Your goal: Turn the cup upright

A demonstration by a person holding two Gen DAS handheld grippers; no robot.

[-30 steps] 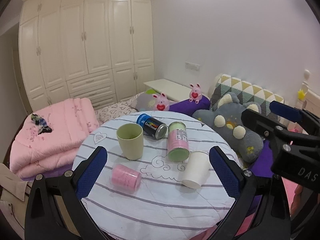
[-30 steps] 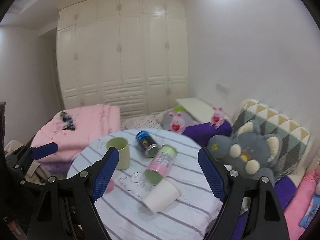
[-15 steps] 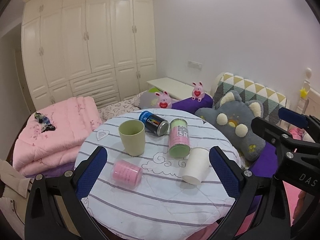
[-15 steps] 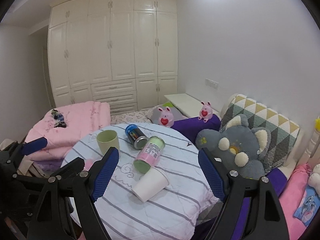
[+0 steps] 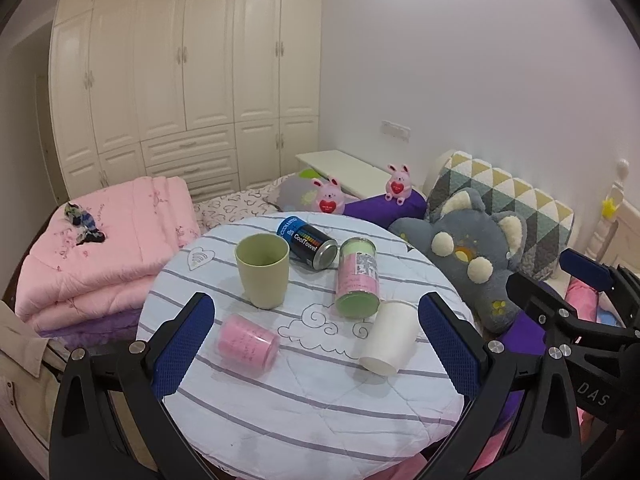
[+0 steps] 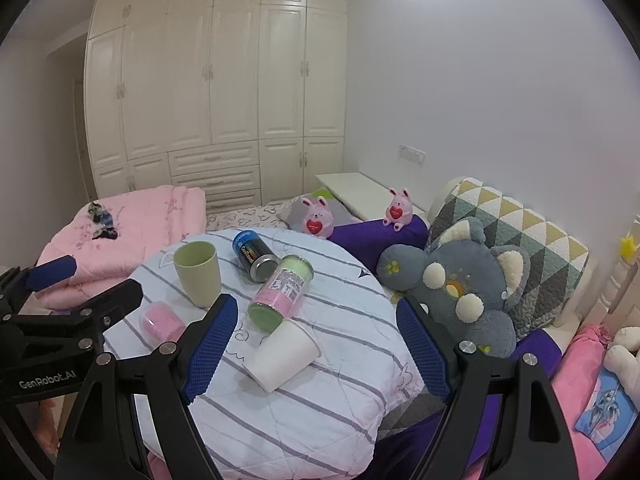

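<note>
Black fingers (image 5: pixel 500 384) with blue textured pads (image 6: pixel 208 348), silver screws, white "GenRobot.AI" lettering.

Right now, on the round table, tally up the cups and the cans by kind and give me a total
Cups: 3, the green cup standing upright, the pink cup and the white cup lying on their sides.
Cans: 2, the dark CoolTowel can and the pink and green can, both on their sides.
Total: 5 on the table.
</note>
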